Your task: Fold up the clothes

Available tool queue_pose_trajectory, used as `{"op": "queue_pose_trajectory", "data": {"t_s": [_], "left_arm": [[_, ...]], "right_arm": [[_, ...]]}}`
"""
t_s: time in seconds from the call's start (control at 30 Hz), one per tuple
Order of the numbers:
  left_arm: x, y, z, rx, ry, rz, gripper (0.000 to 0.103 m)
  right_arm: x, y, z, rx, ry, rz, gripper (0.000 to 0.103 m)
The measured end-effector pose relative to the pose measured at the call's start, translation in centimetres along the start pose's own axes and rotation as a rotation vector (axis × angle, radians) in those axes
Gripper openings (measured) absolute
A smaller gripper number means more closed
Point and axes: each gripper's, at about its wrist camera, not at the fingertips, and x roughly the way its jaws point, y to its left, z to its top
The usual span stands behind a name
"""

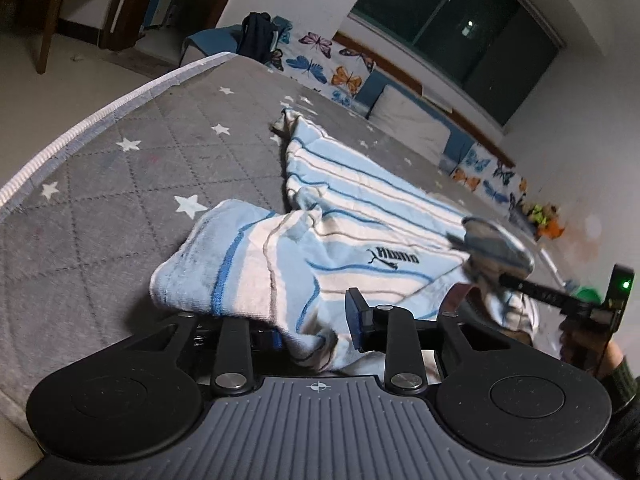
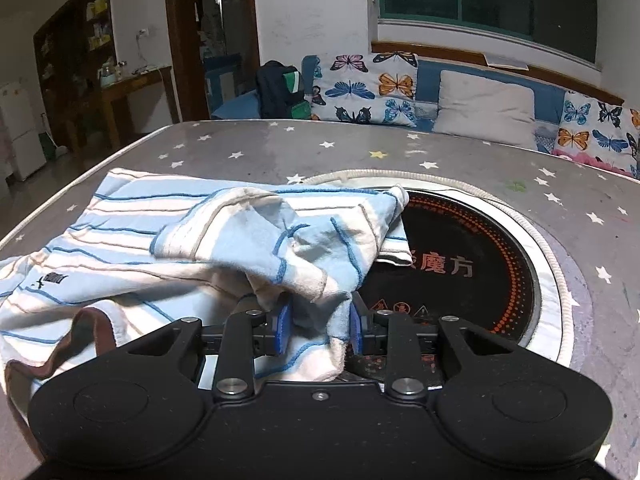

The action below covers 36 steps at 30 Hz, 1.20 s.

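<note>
My left claw (image 1: 316,326) and right claw (image 2: 318,326) each have a fold of the blue-and-white striped cotton shirt (image 2: 132,240) between their fingers; it lies on the grey star-print quilted worktop (image 2: 460,152), its far corner overlapping the round black cooktop (image 2: 472,256).

shirt (image 2: 132,248): soft cloth, kinda fuzzy terry look, pale blue and white stripes, brown trim at the collar
table cover (image 1: 120,184): matt grey quilted fabric with printed stars, ribbed white piping on the edge
cooktop (image 2: 472,264): glossy black glass, smooth
left gripper (image 1: 316,330): matt black plastic, shiny metal screws
right gripper (image 2: 320,326): same plastic, blue ribbed pads (image 2: 283,326)
</note>
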Motion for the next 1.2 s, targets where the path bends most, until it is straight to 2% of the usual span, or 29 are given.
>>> {"op": "queue_pose_trajectory", "data": {"t_s": [0.1,0.2,0.5,0.6,0.73,0.93,1.03,1.1,1.2], "left_arm": [[-0.5,-0.4,0.8,0.023,-0.032,0.001,0.006],[-1.3,-0.6,1.9,0.025,-0.070,-0.010,0.005],[-5.6,-1.9,5.8,0.083,-0.207,-0.052,0.004],[-8.1,-2.6,6.7,0.114,-0.274,-0.075,0.004],[-12.3,-3.5,8.2,0.136,-0.370,-0.123,0.004],[-15.8,-5.2,11.7,0.161,-0.454,-0.191,0.004],[-15.4,-6.0,14.3,0.160,-0.455,-0.208,0.004],[-14.0,-6.4,16.3,0.144,-0.433,-0.203,0.004],[-11.5,-7.2,19.1,0.156,-0.416,-0.156,0.004]], "right_arm": [[-0.6,0.4,0.3,-0.016,-0.014,-0.010,0.012],[-2.2,0.6,1.1,-0.034,-0.052,-0.025,0.008],[-9.0,1.1,4.3,-0.087,-0.227,-0.073,0.007],[-11.1,1.2,5.2,-0.102,-0.281,-0.088,0.007],[-15.2,0.9,6.1,-0.125,-0.385,-0.119,0.007],[-18.5,1.1,8.9,-0.153,-0.492,-0.130,0.007],[-19.9,1.2,10.4,-0.167,-0.542,-0.133,0.006],[-18.6,0.8,12.2,-0.169,-0.526,-0.143,0.006],[-16.0,0.3,15.1,-0.171,-0.487,-0.160,0.006]]}}
